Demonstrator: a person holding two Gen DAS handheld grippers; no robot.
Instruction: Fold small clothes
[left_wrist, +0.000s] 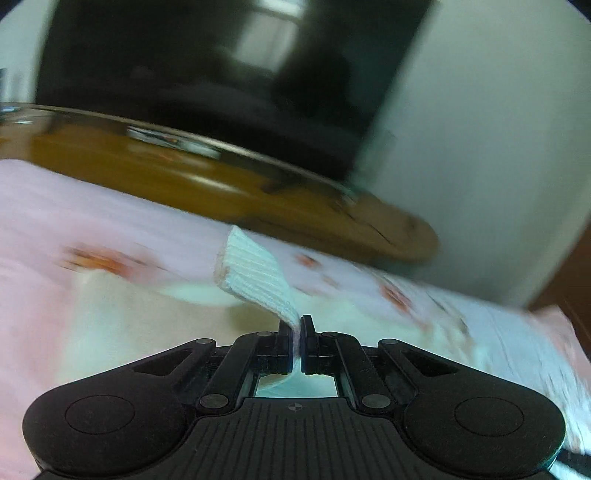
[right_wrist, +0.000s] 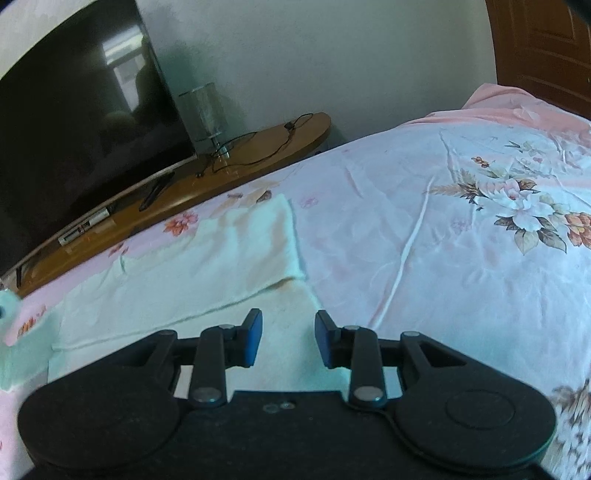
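L gripper (left_wrist: 298, 325): jaws pinched tight on a ribbed cuff (left_wrist: 255, 275) of a small pale garment, the knit strip rising up and away from the pads, its far end folded over. Rest of that view is smeared w/ motion blur, so the cloth under it reads only as a pale patch on the pink floral bedsheet (left_wrist: 110, 229).

R gripper (right_wrist: 288, 332): jaws partly open, blue pads apart, nothing btwn them. It hangs just above the near part of the pale garment (right_wrist: 207, 258), not touching as far as I can see. Garment lies flat on the bedsheet (right_wrist: 443, 229), one layer folded over another w/ a straight edge running across in front of the fingers; its right edge sits near the middle of the view. At far left a bit of pale cloth (right_wrist: 11, 354) is lifted off the bed, blurred.

Beyond the bed's edge: wooden TV stand (right_wrist: 258, 155) w/ a dark TV (right_wrist: 81, 122), a clear glass cylinder (right_wrist: 203, 110) beside the screen, a black cable (right_wrist: 266, 144) looped on the top. White wall behind, brown door (right_wrist: 543, 44) top right.
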